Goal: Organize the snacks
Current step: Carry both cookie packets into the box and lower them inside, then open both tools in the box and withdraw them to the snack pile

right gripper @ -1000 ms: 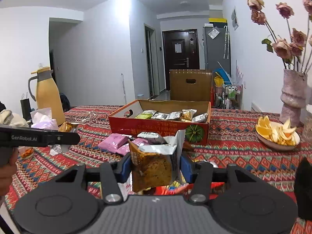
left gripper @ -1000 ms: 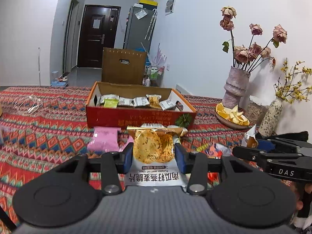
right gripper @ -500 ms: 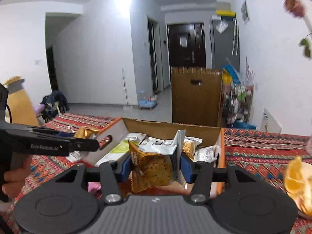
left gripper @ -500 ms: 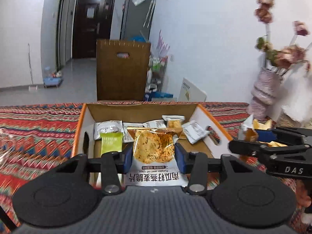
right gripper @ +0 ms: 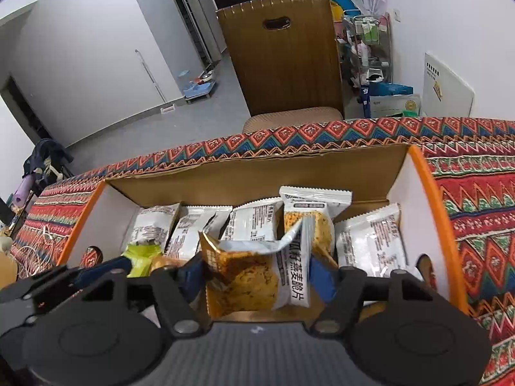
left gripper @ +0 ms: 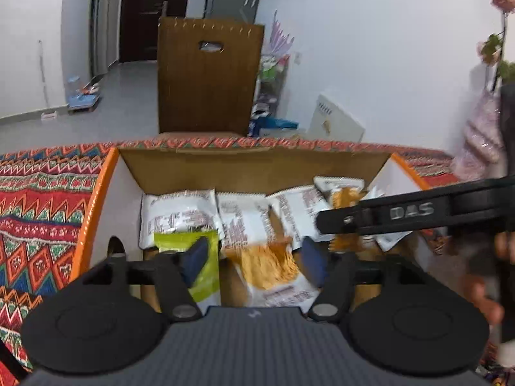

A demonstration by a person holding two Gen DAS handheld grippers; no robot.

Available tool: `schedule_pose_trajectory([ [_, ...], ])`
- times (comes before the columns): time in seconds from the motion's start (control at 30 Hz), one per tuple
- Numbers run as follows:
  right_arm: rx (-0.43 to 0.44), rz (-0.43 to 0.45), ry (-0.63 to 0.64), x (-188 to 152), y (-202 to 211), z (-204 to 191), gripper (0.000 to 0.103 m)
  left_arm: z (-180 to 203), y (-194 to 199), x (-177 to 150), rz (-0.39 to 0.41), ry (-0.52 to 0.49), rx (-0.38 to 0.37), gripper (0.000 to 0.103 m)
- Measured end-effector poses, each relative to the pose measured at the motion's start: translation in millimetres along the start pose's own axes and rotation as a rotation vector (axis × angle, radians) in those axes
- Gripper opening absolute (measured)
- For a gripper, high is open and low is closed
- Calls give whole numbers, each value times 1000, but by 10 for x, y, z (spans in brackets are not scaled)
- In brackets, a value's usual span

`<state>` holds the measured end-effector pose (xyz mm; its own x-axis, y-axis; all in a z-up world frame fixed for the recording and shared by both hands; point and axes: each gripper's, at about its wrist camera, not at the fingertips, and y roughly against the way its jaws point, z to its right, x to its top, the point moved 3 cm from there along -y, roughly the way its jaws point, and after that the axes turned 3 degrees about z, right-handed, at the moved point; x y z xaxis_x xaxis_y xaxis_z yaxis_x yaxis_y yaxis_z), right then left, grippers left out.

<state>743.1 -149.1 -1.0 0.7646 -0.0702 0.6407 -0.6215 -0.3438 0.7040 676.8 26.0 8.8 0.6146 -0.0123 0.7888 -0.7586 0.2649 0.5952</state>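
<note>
An orange-edged cardboard box (left gripper: 96, 199) holds a row of white snack packets (left gripper: 180, 215) and a green packet (left gripper: 206, 257). My left gripper (left gripper: 252, 259) is over the box with its jaws spread; an orange oat-crisp packet (left gripper: 270, 267) lies blurred between them, no longer pinched. My right gripper (right gripper: 257, 273) is shut on another oat-crisp packet (right gripper: 254, 276) and holds it above the box (right gripper: 431, 193), in front of the standing white packets (right gripper: 370, 244). The right gripper also shows from the side in the left wrist view (left gripper: 386, 214).
The box sits on a red patterned tablecloth (left gripper: 35, 212). A brown chair back (right gripper: 283, 54) stands beyond the table's far edge. A pink vase (left gripper: 479, 141) is at the right. Cables (right gripper: 32, 251) lie left of the box.
Both grippers moved forward and tilted down over the box. My left gripper's jaws have spread and its oat-crisp packet is dropping into the box. The right gripper still holds its packet.
</note>
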Motion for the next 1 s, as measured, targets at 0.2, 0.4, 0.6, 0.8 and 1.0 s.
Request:
schedule_pose_trajectory([
  [0.2,-17,13,26,10,84,-45,70,-66,239,113,32,-5,19,79],
  [0.4,-12,56,1,88,429,-94,83,-58,622,216,52,7,54,79],
  [0.6,7,147,-4,-46,1197,-165,86,103,1294,173,73,-44,35,84],
  [0.8,-12,241,122,-333,2163,-240,91,342,2197,20,151,-65,15,94],
  [1.0,-17,356,229,-874,3087,-273,102,606,3008,-325,251,-87,-9,100],
])
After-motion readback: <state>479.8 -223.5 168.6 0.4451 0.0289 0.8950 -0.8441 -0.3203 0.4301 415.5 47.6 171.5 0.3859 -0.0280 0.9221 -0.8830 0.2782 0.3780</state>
